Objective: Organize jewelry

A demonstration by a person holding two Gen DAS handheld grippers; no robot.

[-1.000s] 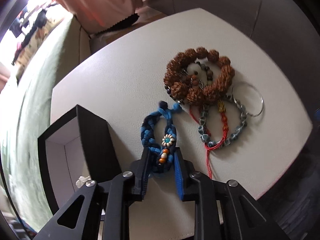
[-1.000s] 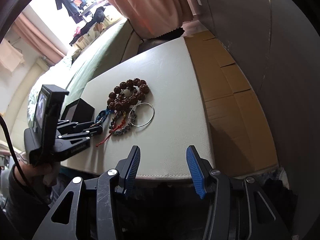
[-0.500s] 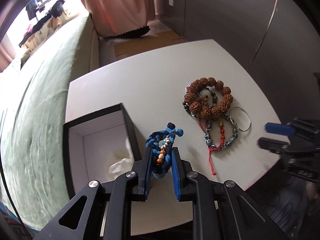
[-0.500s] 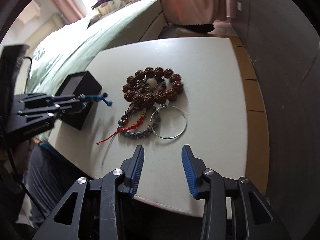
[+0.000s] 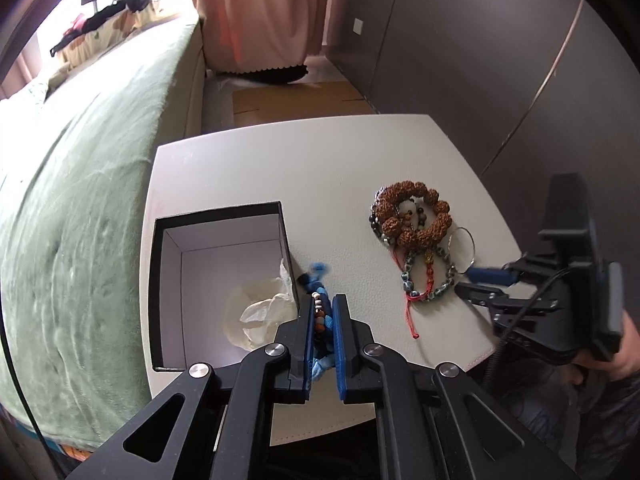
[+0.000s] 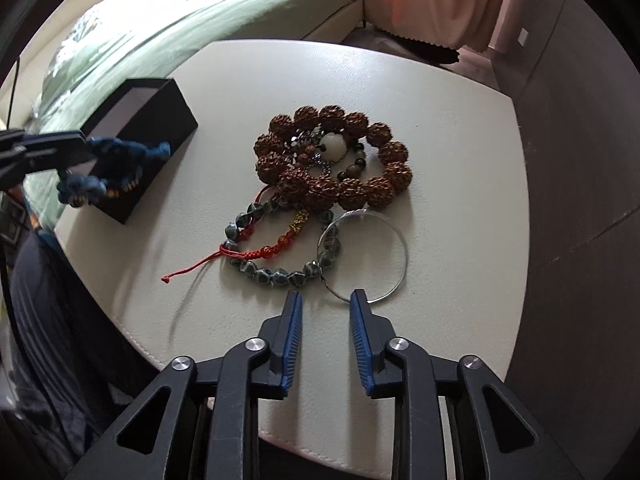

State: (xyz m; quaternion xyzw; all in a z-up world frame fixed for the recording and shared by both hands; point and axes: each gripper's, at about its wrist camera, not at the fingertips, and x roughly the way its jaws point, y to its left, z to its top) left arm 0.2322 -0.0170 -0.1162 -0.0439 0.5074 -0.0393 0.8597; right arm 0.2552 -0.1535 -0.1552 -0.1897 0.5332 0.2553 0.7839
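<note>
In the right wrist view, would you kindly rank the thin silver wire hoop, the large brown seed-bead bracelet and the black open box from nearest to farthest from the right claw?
1. Thin silver wire hoop, just ahead of the right claw.
2. Large brown seed-bead bracelet, mid-table beyond it.
3. Black open box, far left.

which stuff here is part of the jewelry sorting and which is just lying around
Part of the job:
- blue braided bracelet, held in the left gripper
- black box, open
- brown bead bracelet
- grey bead bracelet
- red cord bracelet
- thin metal bangle, by the right gripper

Just lying about:
- green bed cover
- pink curtain
- crumpled tissue in the box
</note>
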